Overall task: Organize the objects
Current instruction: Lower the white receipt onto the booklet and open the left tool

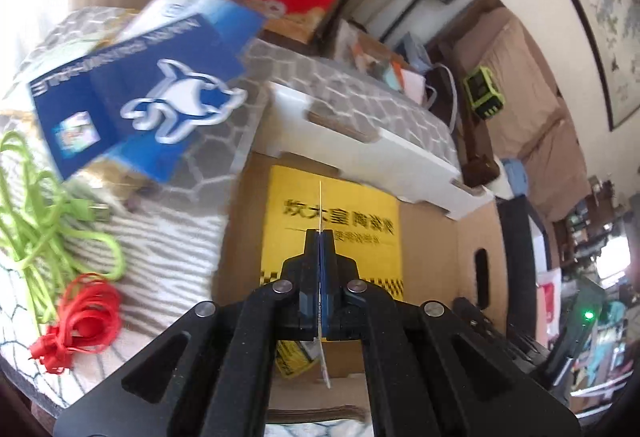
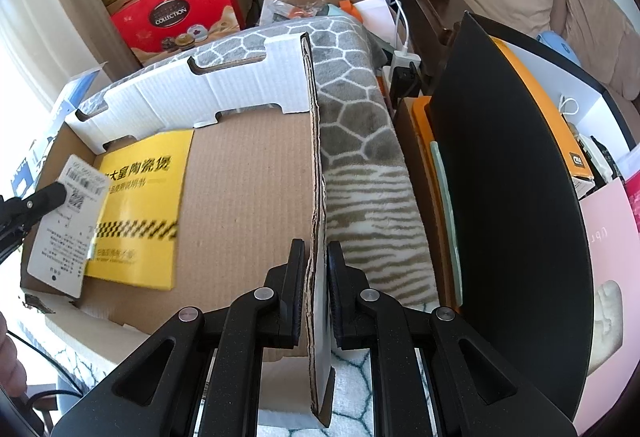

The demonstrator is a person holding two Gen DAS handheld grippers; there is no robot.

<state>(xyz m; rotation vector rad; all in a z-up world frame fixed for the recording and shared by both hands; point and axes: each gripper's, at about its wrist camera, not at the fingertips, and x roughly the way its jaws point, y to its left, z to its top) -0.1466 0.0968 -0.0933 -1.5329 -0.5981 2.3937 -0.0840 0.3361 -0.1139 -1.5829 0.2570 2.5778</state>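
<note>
Your left gripper point(image 1: 320, 237) is clamped flat on a thin white card point(image 2: 66, 221), seen edge-on in the left wrist view and hanging over the open cardboard box point(image 2: 248, 177). In the right wrist view the card, printed with barcodes, sits at nine o'clock, overlapping the left edge of the yellow booklet point(image 2: 140, 209) lying on the box floor.

Your right gripper point(image 2: 316, 257) pinches the box's upright side flap point(image 2: 316, 157), fingers closed on the cardboard edge.

In the left wrist view, outside the box on the grey patterned blanket point(image 1: 192, 237): blue dolphin carton point(image 1: 152, 93) at ten o'clock, lime green cable point(image 1: 48, 213) at nine, red cable point(image 1: 80, 321) at eight.
</note>
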